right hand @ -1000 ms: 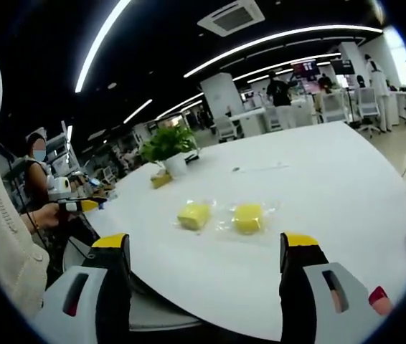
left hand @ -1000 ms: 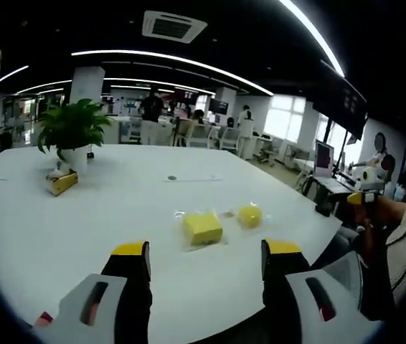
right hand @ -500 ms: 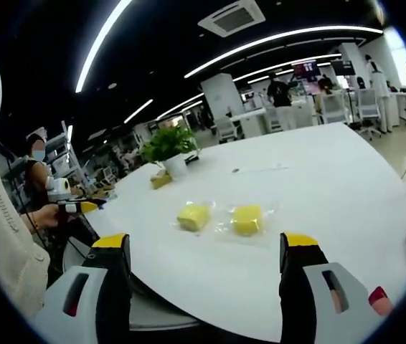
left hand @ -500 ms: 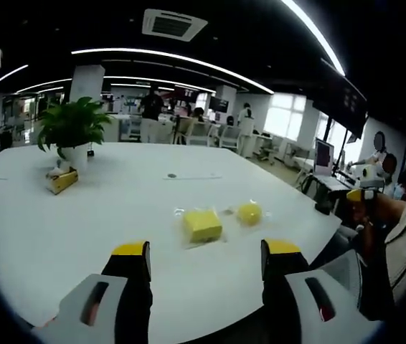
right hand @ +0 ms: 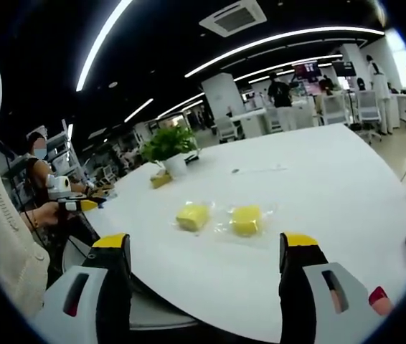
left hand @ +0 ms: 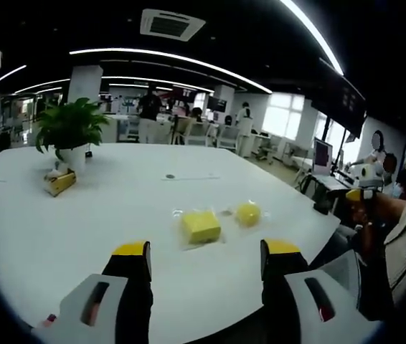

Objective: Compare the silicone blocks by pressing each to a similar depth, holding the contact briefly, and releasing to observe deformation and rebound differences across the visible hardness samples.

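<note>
Left gripper view: a potted plant [left hand: 70,132] is seen at the far left of the white table [left hand: 81,215], with a small yellow box [left hand: 61,183] lying just in front of it. Nearer the middle, the square yellow silicone block [left hand: 201,226] is laid on a clear wrapper, and the rounder yellow block [left hand: 247,213] is set just to its right, apart from it. The left gripper [left hand: 203,259] is held low before the table edge with its yellow-tipped jaws spread wide, gripping nothing and touching neither block. In the right gripper view, a person's sleeve [right hand: 2,244] is seen at the left edge, then the plant [right hand: 168,147] farther back on the table [right hand: 346,179]. The two blocks [right hand: 193,215] [right hand: 246,219] are laid side by side near the table's middle, each on clear film. The right gripper [right hand: 206,254] is likewise held with its jaws wide apart and empty, short of the blocks.
</note>
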Demonstrator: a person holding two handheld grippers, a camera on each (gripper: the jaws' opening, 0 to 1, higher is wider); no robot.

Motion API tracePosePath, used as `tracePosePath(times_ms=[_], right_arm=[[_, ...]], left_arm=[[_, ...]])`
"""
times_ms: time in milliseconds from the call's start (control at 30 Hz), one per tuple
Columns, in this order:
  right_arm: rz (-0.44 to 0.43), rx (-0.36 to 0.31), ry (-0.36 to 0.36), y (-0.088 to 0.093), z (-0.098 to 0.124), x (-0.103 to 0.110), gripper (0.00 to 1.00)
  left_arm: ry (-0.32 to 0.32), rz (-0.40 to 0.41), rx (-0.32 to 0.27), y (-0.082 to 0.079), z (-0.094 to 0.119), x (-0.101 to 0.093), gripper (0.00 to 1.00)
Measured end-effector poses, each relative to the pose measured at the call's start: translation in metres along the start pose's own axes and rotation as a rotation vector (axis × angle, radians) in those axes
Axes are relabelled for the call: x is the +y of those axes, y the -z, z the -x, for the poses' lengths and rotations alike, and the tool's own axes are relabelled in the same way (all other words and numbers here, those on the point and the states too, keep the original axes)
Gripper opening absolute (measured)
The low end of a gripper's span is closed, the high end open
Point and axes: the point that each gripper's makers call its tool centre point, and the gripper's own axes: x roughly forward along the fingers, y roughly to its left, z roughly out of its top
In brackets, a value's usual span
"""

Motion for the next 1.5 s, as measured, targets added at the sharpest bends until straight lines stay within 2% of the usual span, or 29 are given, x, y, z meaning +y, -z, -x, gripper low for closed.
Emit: tracePosePath(times_ms=[133,267,633,1033,1367,1500], right_arm=[[-0.002,-0.004,-0.003,-0.001,-0.001,0.001,0.79],[-0.023,-0.036,-0.008,-0.008,0.0,0.002,0.79],[-0.017,-0.022,-0.009,-0.007,-0.002,0.003,0.79],[-0.011,0.0,0.002,-0.003,-0.004,0.001,0.79],[-0.021,0.02,0.009,-0.001,-0.014,0.001,0.79],[-0.024,0.026,0.02,-0.001,-0.018,0.0,0.79]], left_arm=[[0.0,0.0,0.001,0.001,0.0,0.001,0.61],[-0.003,0.0,-0.005,0.001,0.001,0.002,0.64],[-0.005,0.023,-0.022,0.0,0.0,0.005,0.64],[0.014,0.035,0.008,0.003,-0.008,0.008,0.63],[0.055,0.087,0.029,-0.007,-0.041,0.019,0.61],[0.067,0.079,0.054,-0.006,-0.056,0.024,0.61]])
